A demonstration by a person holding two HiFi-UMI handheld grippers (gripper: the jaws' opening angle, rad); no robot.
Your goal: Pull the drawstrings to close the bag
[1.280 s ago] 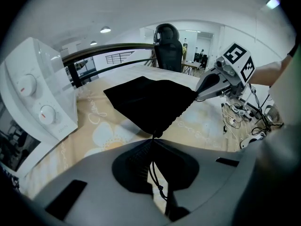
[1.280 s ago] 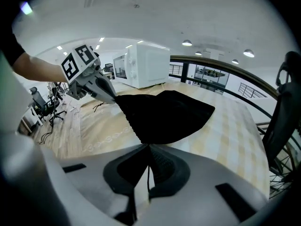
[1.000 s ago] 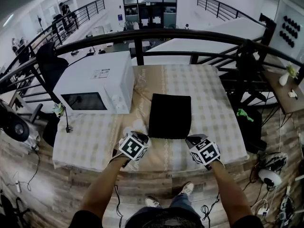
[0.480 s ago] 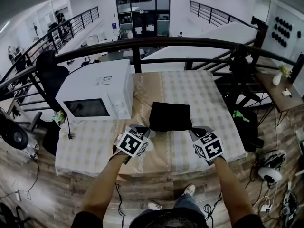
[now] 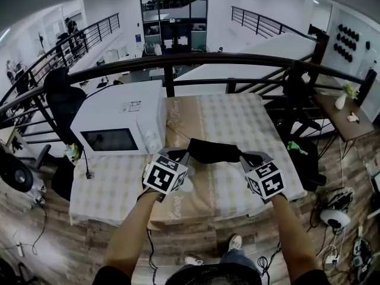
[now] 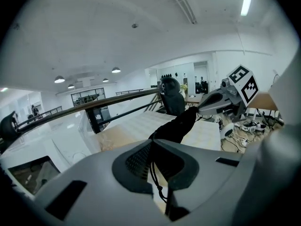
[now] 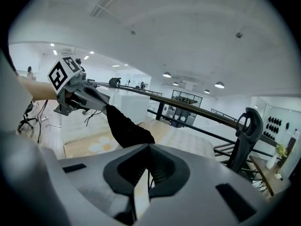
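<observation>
The black drawstring bag [image 5: 214, 151] hangs bunched into a narrow band above the table, stretched between my two grippers. My left gripper [image 5: 183, 155] is shut on the drawstring at the bag's left end; in the left gripper view the thin black cord [image 6: 157, 183] runs out of the closed jaws toward the bag [image 6: 176, 126]. My right gripper [image 5: 244, 157] is shut on the drawstring at the right end. The right gripper view shows its cord [image 7: 150, 177] in the closed jaws, the bag [image 7: 124, 126] and the left gripper [image 7: 80, 95] beyond.
A checked cloth covers the table [image 5: 243, 114]. A white microwave [image 5: 119, 126] stands on its left part, close to the left gripper. A dark railing [image 5: 178, 61] runs behind the table. Cables and gear [image 5: 338, 209] lie on the wooden floor at right.
The bag lay flat and square on the table; now it is lifted and drawn into a narrow bunch. Both grippers have risen and moved further from the person's body.
</observation>
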